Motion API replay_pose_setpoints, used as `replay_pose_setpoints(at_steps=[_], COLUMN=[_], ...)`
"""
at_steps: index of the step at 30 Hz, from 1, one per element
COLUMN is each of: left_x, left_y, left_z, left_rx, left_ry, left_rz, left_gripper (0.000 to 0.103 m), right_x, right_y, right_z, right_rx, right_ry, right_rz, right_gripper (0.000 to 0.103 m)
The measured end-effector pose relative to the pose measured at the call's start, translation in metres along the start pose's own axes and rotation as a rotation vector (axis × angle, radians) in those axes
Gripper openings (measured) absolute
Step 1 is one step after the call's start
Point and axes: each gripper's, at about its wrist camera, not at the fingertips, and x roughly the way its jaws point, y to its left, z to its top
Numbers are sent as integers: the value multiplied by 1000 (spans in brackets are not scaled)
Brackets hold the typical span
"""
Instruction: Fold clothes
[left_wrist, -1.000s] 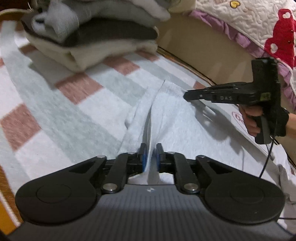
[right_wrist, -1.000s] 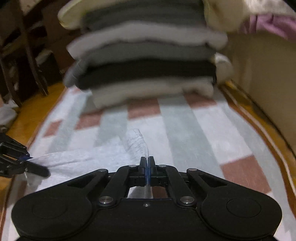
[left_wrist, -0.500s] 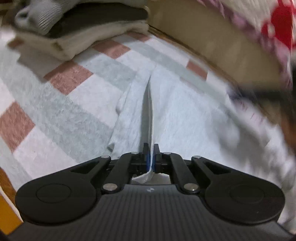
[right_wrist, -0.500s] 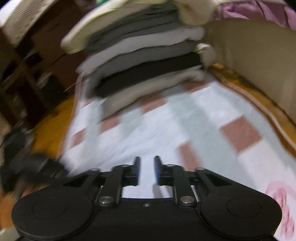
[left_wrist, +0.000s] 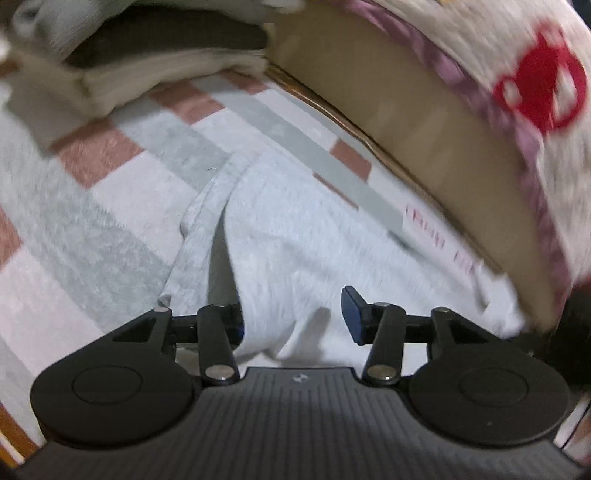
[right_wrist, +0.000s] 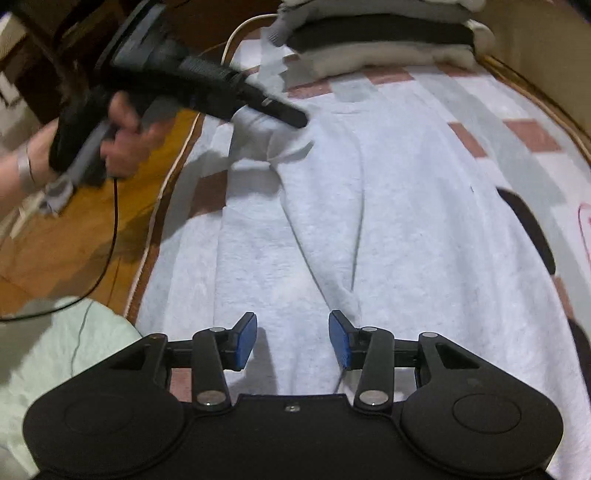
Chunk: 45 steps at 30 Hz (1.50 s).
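Both tools are released. The left tool (left_wrist: 293, 314) has its jaws spread wide, and a hump of the light grey garment (left_wrist: 295, 236) rises between them; the left pad is partly hidden behind the cloth, so contact there cannot be confirmed. The right tool (right_wrist: 292, 341) also stands with jaws apart, hovering over the near end of the same garment (right_wrist: 369, 221) and gripping nothing.

The garment lies spread on the checked blanket (right_wrist: 535, 136), which covers what appears to be a bed or mat. In the right wrist view its long axis runs from the right tool's jaws away toward the stack of folded clothes (right_wrist: 376, 40) at the far end. Two lengthwise creases run down its middle. A dark curved band shows at its right edge; what it is cannot be told.

In that same view the left tool (right_wrist: 295, 116) sits at the garment's far left corner, tip close above or on a raised bunch of cloth; whether it touches cannot be told. The left hand (right_wrist: 118, 140) holds its grip out over the wooden floor (right_wrist: 74, 229).

Judgement: the garment is laid out but not yet folded. Each tool commands one end of the long axis: right at the near end, left at the far left corner. The next fold likely brings one end lengthwise toward the other, or an edge across. The left wrist view is motion-blurred, limiting detail.
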Motion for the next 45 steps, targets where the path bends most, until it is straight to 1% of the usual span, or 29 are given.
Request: replay_pose_setpoints(at_steps=[3,6,7,8,9,11,13,15,18,19,21,22,24,26,28,29,31,32,33,34,35,36,38,39,41,42,43,44,45], left_x=[-3,-3,-3,-1,-1,-4,-19,-41,-60,-60,-59,-56,-52,-48,-50,-52,-56,-56,-57,-57,-57,-57,-55,-59,-71,-81,-92,-103,-110], left_y=[-1,1,0,0,2,8,14,20,22,24,29,35,40,43,39,37,31,29,26,24,21,18,15,17,23,29,37,44,48], left_z=[-13,-24,-28,-29,-28,-21,-7,12,27,27,27,25,21,17,17,17,20,22,23,24,26,27,22,18,9,3,-7,-20,-33], left_rx=[86,137,160,181,168,105,46,10,21,2,-56,-109,-156,-188,-173,-160,-109,-82,-53,-24,6,35,101,105,78,2,-119,-245,-329], left_ry=[-1,-24,-41,-42,-25,10,23,40,98,120,152,152,136,116,98,90,95,106,120,135,149,163,180,153,59,9,-40,-88,-120], left_rz=[35,38,40,44,47,39,-4,-57,-57,-56,-56,-59,-59,-57,-47,-40,-1,23,48,73,97,122,230,292,416,412,349,274,225], left_gripper=[57,57,48,33,3,2,2,2,2,2,2,2,2,2,2,2,2,2,2,2,2,2,3,4,5,6,15,22,33], right_x=[-6,-20,-27,-35,-44,-58,-63,-63,-61,-60,-52,-46,-30,-17,-6,-2,6,7,7,7,5,2,-2,-3,-3,-3,-3,-3,-3], right_y=[-12,-18,-18,-17,-15,-6,5,15,32,38,56,65,79,83,84,86,91,93,94,96,96,94,89,88,87,86,85,85,86], right_z=[-1,-9,-12,-20,-32,-53,-68,-77,-82,-82,-83,-83,-80,-77,-71,-69,-64,-63,-61,-60,-58,-56,-53,-53,-55,-57,-58,-57,-57], right_rx=[45,110,128,143,155,149,129,101,60,42,-47,-100,-187,-208,-214,-225,-255,-274,-296,-317,-319,-310,-281,-277,-281,-277,-267,-260,-256], right_ry=[-1,-11,-16,-23,-29,-26,-13,-3,-10,-17,-22,-20,-9,2,-3,-12,-32,-39,-44,-49,-48,-43,-29,-24,-15,-11,-11,-14,-17], right_rz=[41,85,98,114,133,156,143,89,18,11,-20,-51,-113,-130,-171,-194,-229,-240,-246,-253,-244,-226,-147,-118,-76,-65,-64,-60,-53], right_gripper=[48,48,48,48,48,48,48,48,49,50,55,57,57,59,65,66,67,65,44,14,9,7,6,6,6,6,6,6,6])
